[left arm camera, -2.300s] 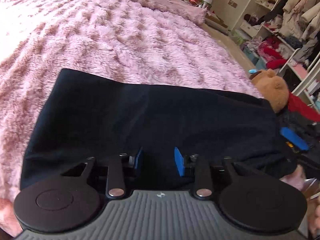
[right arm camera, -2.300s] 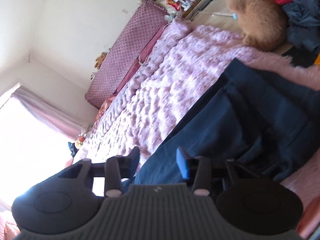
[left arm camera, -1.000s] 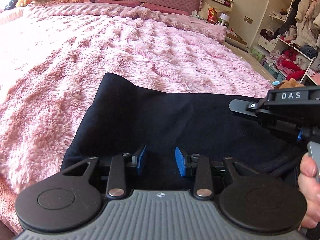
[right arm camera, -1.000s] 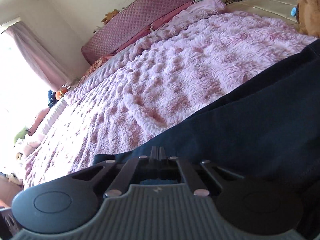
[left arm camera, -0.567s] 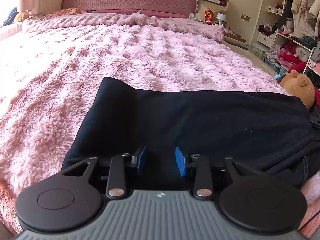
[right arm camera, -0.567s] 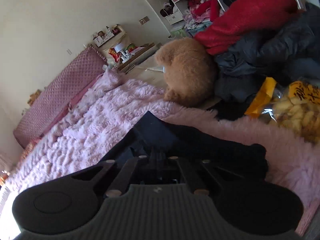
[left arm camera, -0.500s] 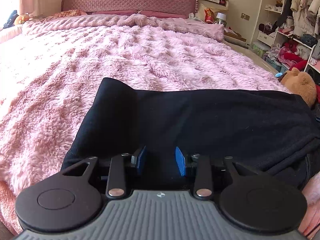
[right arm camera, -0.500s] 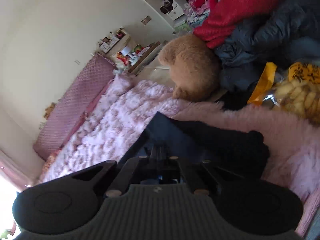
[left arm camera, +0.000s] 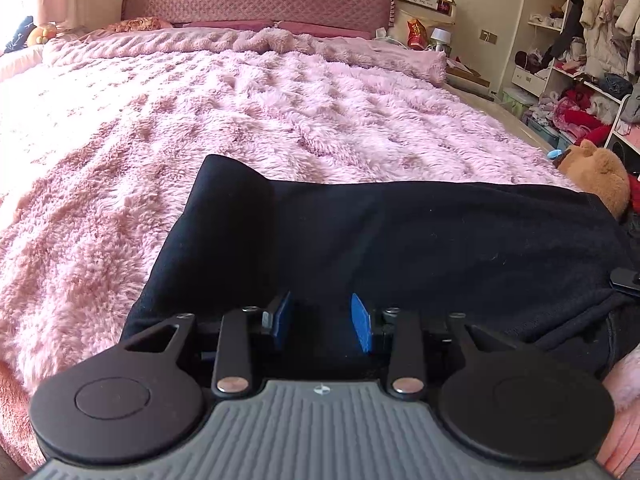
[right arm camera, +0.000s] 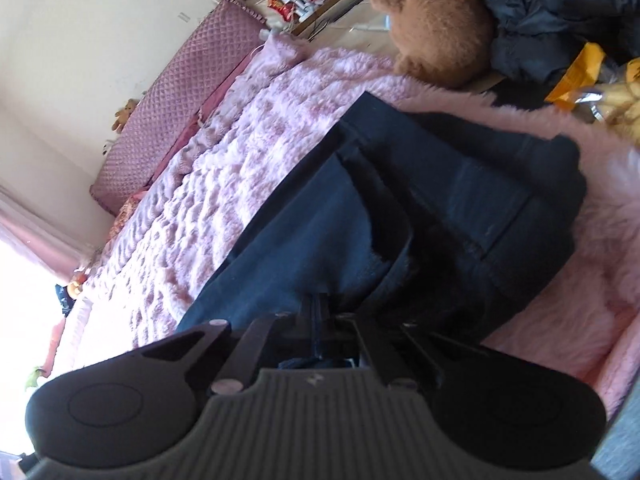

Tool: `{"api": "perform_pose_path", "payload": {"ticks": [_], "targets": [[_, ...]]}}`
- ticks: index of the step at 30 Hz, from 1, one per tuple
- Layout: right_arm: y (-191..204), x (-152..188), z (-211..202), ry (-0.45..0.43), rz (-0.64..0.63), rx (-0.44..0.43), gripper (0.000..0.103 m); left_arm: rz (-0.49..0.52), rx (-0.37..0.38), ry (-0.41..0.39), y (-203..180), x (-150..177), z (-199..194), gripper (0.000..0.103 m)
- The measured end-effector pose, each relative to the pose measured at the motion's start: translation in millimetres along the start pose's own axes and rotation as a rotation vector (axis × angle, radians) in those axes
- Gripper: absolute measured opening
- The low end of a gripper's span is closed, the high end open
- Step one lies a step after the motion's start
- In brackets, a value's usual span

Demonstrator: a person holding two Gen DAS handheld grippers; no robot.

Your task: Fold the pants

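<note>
Pants (left arm camera: 400, 248) lie across the near part of the bed (left arm camera: 280, 120), a dark navy band running from left to right on the fluffy pink blanket (left arm camera: 120, 184). Their left end shows a clean, slightly raised corner; their far edge runs nearly straight toward the brown teddy bear (left arm camera: 596, 176) at the bed's right side. Our left tool (left arm camera: 322, 322) hangs low over the near edge of the cloth with its blue pads (left arm camera: 360, 322) spread apart, and we see nothing pinched between them. Our right tool (right arm camera: 320, 320) has its jaws pressed together on a fold of the pants (right arm camera: 360, 216), dark fabric bunching up between the closed fingers. From the right wrist view the waist end lies doubled, its corner just beside the teddy bear (right arm camera: 436, 20), with a pile of dark and red clothes (right arm camera: 560, 8) and a yellow snack bag (right arm camera: 576, 76) close past the blanket's edge. Beyond the pants the blanket stretches bare and wide up to the quilted headboard (left arm camera: 256, 0). Cluttered shelves (left arm camera: 580, 60) stand well off to the right.
</note>
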State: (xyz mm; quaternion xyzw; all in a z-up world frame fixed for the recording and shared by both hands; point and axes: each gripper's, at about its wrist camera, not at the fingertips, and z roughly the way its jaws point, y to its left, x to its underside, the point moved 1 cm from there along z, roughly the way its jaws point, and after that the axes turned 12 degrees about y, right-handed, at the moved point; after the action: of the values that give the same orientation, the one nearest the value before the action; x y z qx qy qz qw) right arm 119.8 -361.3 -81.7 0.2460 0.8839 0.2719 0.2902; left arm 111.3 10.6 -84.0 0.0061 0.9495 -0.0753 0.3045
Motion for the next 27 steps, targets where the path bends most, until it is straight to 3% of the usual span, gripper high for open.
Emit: {"api": "perform_pose_path", "payload": {"ticks": [4,5,9,14,17,20,24,27], "targets": [[5.9,4.4,-11.7,-0.107,-0.089,0.157,0.0,-0.082,0.009,-0.079,16.2,-8.3,-17.5,0.041],[5.6,5.3,-14.4,-0.129,-0.083,0.152,0.001,-0.09,0.01,-0.083,21.4,-13.9,-21.0,0.042],[4.7,5.4,-25.5,-0.211,-0.073,0.09,0.021,-0.181,0.098,-0.027,57.7,-31.2,-25.4,0.047],[12.5,7.2,-19.8,-0.2,-0.108,0.072,0.026,-0.473,0.178,0.002,131.9,-38.6,-21.3,0.048],[13.2,5.5,-14.3,-0.191,-0.102,0.099,0.03,-0.55,0.372,0.078,176.2,-41.2,-6.7,0.049],[10.2,4.7,-12.5,-0.184,-0.085,0.085,0.03,-0.597,0.519,0.159,200.2,-34.0,10.4,0.05],[9.3,6.1,-11.6,-0.179,-0.068,0.073,0.03,-0.602,0.655,0.251,210.8,-30.9,35.5,0.05],[9.2,5.8,-8.1,-0.165,-0.07,0.088,0.03,-0.582,0.831,0.291,211.5,-33.5,56.0,0.05]]}}
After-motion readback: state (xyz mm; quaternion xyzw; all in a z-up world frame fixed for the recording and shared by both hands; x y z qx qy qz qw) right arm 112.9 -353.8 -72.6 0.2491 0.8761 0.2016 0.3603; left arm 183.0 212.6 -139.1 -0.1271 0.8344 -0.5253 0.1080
